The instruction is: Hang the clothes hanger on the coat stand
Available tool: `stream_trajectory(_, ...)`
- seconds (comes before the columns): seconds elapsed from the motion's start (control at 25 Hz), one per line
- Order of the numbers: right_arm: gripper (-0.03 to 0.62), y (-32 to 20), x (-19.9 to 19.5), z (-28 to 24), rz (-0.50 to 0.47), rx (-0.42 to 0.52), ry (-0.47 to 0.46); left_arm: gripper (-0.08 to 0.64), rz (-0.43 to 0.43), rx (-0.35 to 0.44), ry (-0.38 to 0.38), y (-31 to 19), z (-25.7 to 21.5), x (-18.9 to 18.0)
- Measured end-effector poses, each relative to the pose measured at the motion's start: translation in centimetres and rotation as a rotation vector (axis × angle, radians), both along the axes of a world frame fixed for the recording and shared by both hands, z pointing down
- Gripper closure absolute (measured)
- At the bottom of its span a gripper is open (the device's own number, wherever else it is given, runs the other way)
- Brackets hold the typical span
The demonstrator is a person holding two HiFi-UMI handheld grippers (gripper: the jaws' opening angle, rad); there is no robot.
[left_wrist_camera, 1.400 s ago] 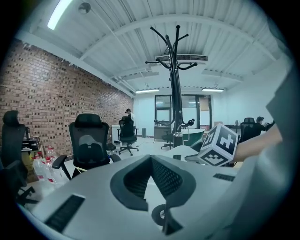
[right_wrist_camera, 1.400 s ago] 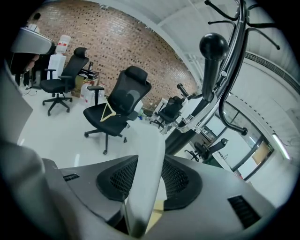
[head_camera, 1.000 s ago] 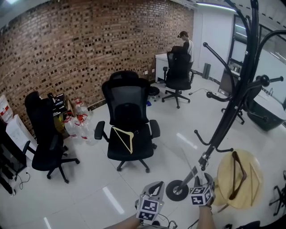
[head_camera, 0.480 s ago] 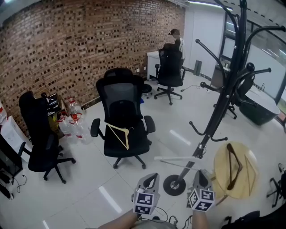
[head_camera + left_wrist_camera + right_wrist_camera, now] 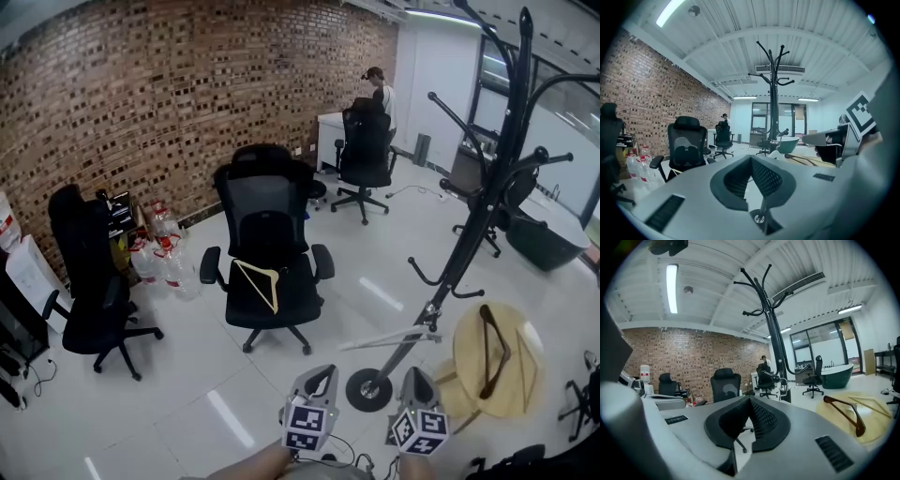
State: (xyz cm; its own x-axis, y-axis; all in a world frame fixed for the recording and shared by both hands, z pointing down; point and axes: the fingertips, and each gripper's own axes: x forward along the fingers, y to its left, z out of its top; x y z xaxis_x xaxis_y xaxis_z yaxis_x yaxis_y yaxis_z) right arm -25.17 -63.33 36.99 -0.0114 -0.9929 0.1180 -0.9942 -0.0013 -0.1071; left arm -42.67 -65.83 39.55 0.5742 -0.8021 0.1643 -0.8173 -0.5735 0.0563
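Right gripper (image 5: 418,378), jaws pressed together and empty, has drawn back from the coat stand (image 5: 478,216); left gripper (image 5: 322,375) likewise closed, empty.

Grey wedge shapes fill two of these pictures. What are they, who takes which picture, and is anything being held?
There is no robot here. A person holds a hand tool in each hand, and each tool ends in a two-jaw claw.

The head view comes from a camera on the person's head, looking down. The left claw and right claw show at its bottom edge, each with a marker cube.

The other two pictures come from cameras riding on the tools. The grey wedges are each claw's own jaws, seen close up. Both claws are shut and hold nothing.

Ahead stands a black coat stand. A pale hanger lies on an office chair, and a dark hanger lies on a round table.
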Motion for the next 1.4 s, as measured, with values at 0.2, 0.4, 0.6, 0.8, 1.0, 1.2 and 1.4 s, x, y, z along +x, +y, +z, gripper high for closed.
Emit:
stream_trajectory(0.2,0.592,0.7,-1.5,0.5,-0.011,0.0,-0.005,0.545,-0.006,-0.004,0.018,0.9,0.0,-1.3)
stream_trajectory(0.4,0.592,1.1,-3.7,2.0,-0.066,-0.017,0.005,0.545,-0.052,0.003,0.017,2.2,0.6,-3.7)
stream_trajectory(0.6,0.592,-0.5,-10.2,1.7,-0.207,-0.019,0.03,0.545,-0.208,-0.005,0.013,2.4,0.5,-10.4)
stream_trajectory(0.8,0.592,-2.2,-18.3,2.1,-0.354,-0.014,0.021,0.545,-0.344,-0.005,-0.004,3.8,1.1,-17.8)
stream_trajectory(1.0,0.592,-2.3,-24.9,2.8,-0.464,-0.019,0.023,0.545,-0.44,-0.009,-0.015,6.0,1.3,-23.4)
stream_trajectory(1.2,0.592,-1.9,-28.0,4.2,-0.514,-0.03,0.005,0.545,-0.484,-0.01,-0.022,7.1,2.5,-26.1)
stream_trajectory(1.4,0.592,-2.0,-28.9,4.5,-0.524,-0.041,0.01,0.545,-0.489,-0.02,-0.019,7.0,2.7,-26.9)
